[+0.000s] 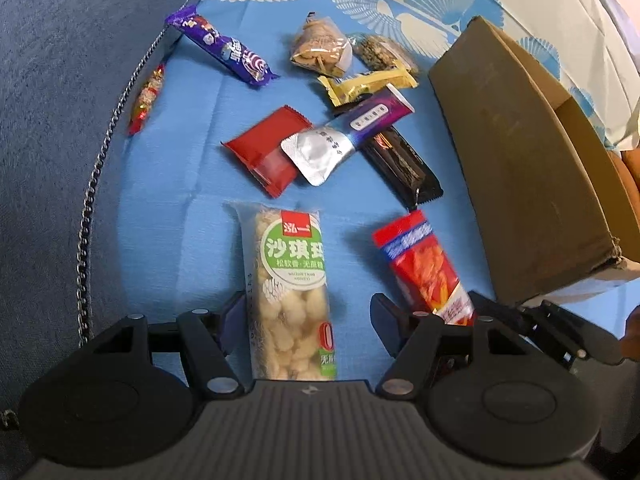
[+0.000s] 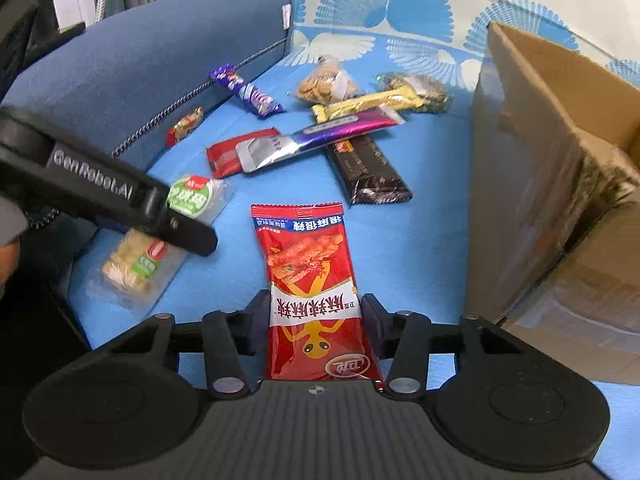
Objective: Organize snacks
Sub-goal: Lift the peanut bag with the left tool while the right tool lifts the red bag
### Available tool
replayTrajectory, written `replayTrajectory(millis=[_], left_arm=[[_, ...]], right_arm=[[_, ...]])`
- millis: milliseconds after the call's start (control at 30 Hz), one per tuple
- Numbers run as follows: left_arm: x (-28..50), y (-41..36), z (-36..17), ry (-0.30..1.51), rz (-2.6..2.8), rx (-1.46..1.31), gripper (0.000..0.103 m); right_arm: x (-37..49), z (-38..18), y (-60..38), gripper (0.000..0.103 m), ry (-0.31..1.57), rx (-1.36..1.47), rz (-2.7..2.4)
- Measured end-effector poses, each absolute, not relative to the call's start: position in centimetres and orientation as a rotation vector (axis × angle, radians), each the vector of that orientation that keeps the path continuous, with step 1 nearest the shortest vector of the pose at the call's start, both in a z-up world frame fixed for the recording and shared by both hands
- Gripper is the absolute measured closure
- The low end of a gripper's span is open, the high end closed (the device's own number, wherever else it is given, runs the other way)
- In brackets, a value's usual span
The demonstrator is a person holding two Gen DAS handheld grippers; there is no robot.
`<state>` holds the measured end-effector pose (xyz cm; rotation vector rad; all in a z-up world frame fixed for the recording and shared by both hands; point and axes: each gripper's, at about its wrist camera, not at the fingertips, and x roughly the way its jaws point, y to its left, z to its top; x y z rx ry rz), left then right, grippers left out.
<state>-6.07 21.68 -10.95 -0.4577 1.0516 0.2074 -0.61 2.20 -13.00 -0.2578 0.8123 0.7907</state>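
Left gripper (image 1: pixel 306 320) open, astride the lower half of the sachima pack (image 1: pixel 290 296), gaps both sides; right gripper (image 2: pixel 310 328) closed on the red spicy-strip pouch (image 2: pixel 316 292) at its lower half; both look light, soft and crinkly, film likely slippery, so pinch mid-body across the width, gently on the crumbly sachima. At 12 o'clock a loose pile: red wafer pack (image 1: pixel 266 150), silver-purple bar (image 1: pixel 340 136), dark bar (image 1: pixel 404 166); cardboard box (image 2: pixel 552 168) at 2 o'clock, its tall wall the obstacle.
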Motion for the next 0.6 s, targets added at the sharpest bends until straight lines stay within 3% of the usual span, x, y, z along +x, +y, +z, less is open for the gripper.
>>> replayTrajectory(millis=[533,567,600], left_arm=[[-6.3,19.9,-11.3,1.104,0.216,-0.381,0.033],[-6.2,19.7,-11.3,1.104,0.220,-0.365,0.035],[-6.1,19.6,-11.3,1.104,0.230,-0.345,0.045]], right_arm=[[-0.4,-13.4,1.5,0.052,0.892,-0.236,0.727],[-0.4,-13.4,1.5,0.052,0.891,-0.239,0.725],[-0.5,-13.5,1.6,0.052,0.889,-0.240,0.724]])
